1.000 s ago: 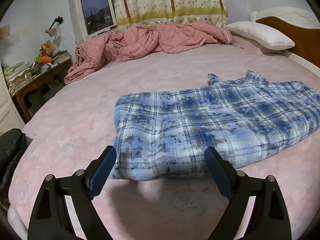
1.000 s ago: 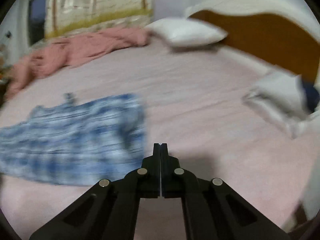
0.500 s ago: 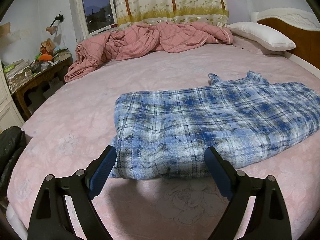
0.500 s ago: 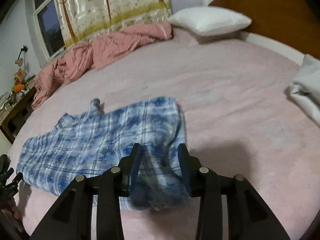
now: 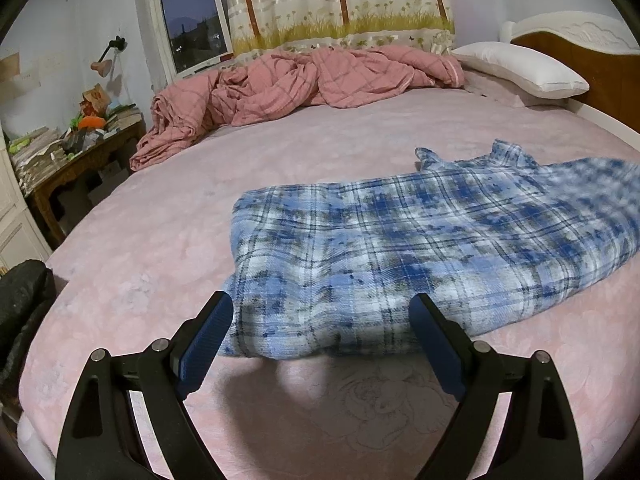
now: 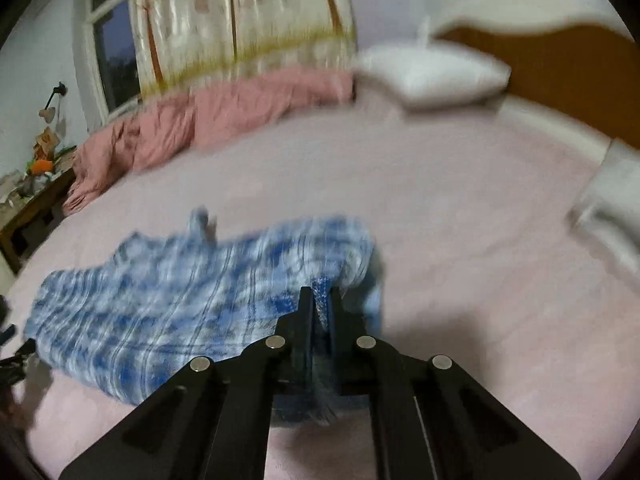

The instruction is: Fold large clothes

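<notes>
A blue plaid shirt (image 5: 420, 248) lies mid-frame on the pink bed (image 5: 320, 144). The right gripper (image 6: 320, 300) pinches its edge, likely to fold it; the left gripper (image 5: 320, 332) waits spread wide, empty.

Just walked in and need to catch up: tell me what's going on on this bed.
A person with a gripper in each hand is folding a blue plaid shirt that lies on the pink bed. The right gripper has just closed on one end of the shirt, with cloth pinched between its fingers. The left gripper hangs wide open at the shirt's other, folded end, holding nothing. A pink quilt and a white pillow lie beyond.
</notes>
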`<state>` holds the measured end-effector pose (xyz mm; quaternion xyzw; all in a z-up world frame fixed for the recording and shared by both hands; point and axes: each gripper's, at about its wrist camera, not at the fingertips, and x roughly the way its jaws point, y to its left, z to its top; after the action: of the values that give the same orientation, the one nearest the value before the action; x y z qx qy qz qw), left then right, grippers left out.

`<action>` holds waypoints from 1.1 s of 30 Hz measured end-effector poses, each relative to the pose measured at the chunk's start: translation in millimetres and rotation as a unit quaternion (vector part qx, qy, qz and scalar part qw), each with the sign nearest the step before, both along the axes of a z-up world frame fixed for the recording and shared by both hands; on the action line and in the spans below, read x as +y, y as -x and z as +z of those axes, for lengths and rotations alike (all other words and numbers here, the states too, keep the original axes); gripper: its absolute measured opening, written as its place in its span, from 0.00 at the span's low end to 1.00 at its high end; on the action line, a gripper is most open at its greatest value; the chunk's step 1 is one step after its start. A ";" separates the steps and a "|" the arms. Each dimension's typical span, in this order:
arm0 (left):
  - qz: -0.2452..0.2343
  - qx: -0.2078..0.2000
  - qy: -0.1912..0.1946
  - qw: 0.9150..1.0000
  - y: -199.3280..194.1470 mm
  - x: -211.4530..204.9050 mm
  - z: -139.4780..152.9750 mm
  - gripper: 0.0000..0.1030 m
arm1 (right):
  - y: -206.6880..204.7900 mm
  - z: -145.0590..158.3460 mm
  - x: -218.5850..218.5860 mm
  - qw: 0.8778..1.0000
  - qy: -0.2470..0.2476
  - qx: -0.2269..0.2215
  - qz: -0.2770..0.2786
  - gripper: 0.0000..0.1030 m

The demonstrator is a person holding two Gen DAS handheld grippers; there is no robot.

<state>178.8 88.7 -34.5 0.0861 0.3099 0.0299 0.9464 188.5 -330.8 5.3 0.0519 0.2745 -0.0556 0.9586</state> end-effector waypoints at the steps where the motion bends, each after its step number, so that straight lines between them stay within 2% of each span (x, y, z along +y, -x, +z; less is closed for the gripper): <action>1: 0.000 0.000 0.000 1.000 -0.4 0.5 0.1 0.86 | 3.7 4.6 6.0 0.999 0.029 -0.010 -0.014 0.02; 3: 0.001 0.005 0.000 1.000 -1.9 0.9 -1.3 0.86 | -2.4 1.8 9.4 0.994 0.092 0.006 -0.051 0.02; 4: 0.002 0.008 0.001 1.000 -2.9 1.0 -2.2 0.86 | -12.8 -8.7 -0.4 0.993 0.086 0.041 -0.062 0.02; 6: 0.002 0.010 0.004 1.000 -3.6 1.2 -2.5 0.86 | -19.3 -23.9 -26.9 0.993 0.019 0.081 -0.081 0.02; 8: 0.003 0.008 0.006 1.000 -2.9 1.4 -1.2 0.86 | -10.6 -21.2 -49.0 0.993 -0.056 0.067 -0.076 0.02; 12: 0.002 0.007 0.008 1.000 -2.4 1.5 -0.6 0.86 | 8.0 -0.8 -57.5 0.994 -0.092 0.006 -0.053 0.02; 14: 0.002 0.007 0.006 1.000 -1.8 0.8 -1.2 0.86 | 8.0 -0.6 -55.2 0.993 -0.116 0.007 -0.025 0.06; 16: 0.001 0.007 0.004 1.000 -1.6 0.9 -1.1 0.86 | 0.0 -8.4 -51.1 0.990 -0.135 0.028 -0.005 0.06; 18: 0.002 0.007 0.005 1.000 -1.6 0.6 -1.3 0.86 | -11.0 -18.2 -40.6 0.988 -0.137 0.060 0.019 0.06; 20: 0.003 0.007 0.005 1.000 -1.3 0.6 -1.6 0.86 | -19.0 -27.3 -29.3 0.989 -0.115 0.084 0.031 0.06; 22: 0.004 0.006 0.005 1.000 -0.8 0.9 -1.6 0.86 | -21.6 -35.5 -23.8 0.992 -0.074 0.105 0.011 0.07; 23: 0.004 0.006 0.005 1.000 -0.5 1.3 -1.5 0.86 | -22.4 -39.1 -24.6 0.991 -0.070 0.114 0.004 0.12; 25: 0.004 0.006 0.006 1.000 -0.3 2.0 -1.2 0.86 | -27.2 -49.2 -33.4 0.987 -0.091 0.133 -0.013 0.18; 27: 0.004 0.006 0.007 1.000 -0.5 2.2 -1.0 0.86 | -27.3 -50.5 -38.7 0.986 -0.092 0.134 -0.025 0.19; 29: 0.004 0.004 0.007 1.000 -0.1 3.2 0.2 0.86 | -21.8 -47.7 -40.2 0.988 -0.064 0.127 -0.056 0.19; 33: 0.005 -0.003 0.009 1.000 1.5 5.7 3.6 0.86 | -10.0 -38.1 -51.4 0.988 -0.106 0.095 -0.051 0.19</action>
<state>177.3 94.4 -30.9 0.0763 0.3078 0.0321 0.9478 198.6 -382.2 -32.8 0.1618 0.3654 -0.0798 0.9132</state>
